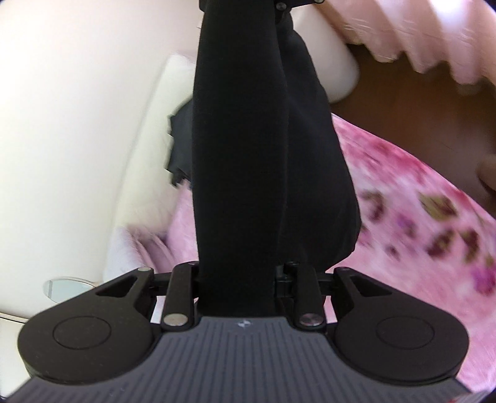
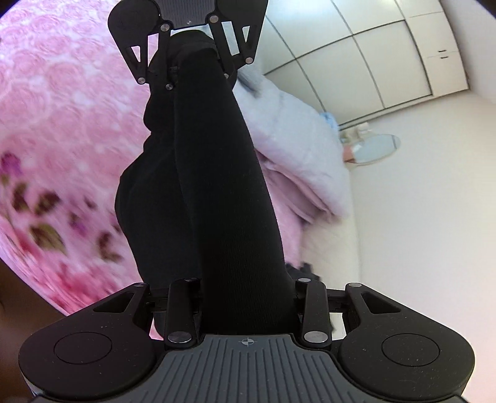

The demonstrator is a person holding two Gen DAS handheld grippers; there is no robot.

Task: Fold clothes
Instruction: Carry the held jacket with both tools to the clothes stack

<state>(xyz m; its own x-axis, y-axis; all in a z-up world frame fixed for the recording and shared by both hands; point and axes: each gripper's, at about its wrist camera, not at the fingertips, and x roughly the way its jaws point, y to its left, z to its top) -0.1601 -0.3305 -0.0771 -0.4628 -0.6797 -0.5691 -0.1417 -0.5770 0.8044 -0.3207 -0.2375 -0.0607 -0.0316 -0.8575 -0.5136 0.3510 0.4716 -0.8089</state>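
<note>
A black garment (image 1: 257,155) is stretched taut between my two grippers, above a pink flowered bedspread (image 1: 418,217). My left gripper (image 1: 238,279) is shut on one end of it. My right gripper (image 2: 245,297) is shut on the other end of the black garment (image 2: 210,186). In the right wrist view the left gripper (image 2: 189,59) faces me at the top, with the cloth bunched between its fingers. In the left wrist view only a bit of the right gripper (image 1: 288,4) shows at the top edge. My fingertips are hidden by the cloth.
The pink bedspread (image 2: 62,139) lies below. A folded pale pink and white blanket (image 2: 297,161) sits at the bed's edge. A white wall (image 1: 62,124), white wardrobe doors (image 2: 372,62), pink curtains (image 1: 418,31) and a brown floor (image 1: 403,102) surround the bed.
</note>
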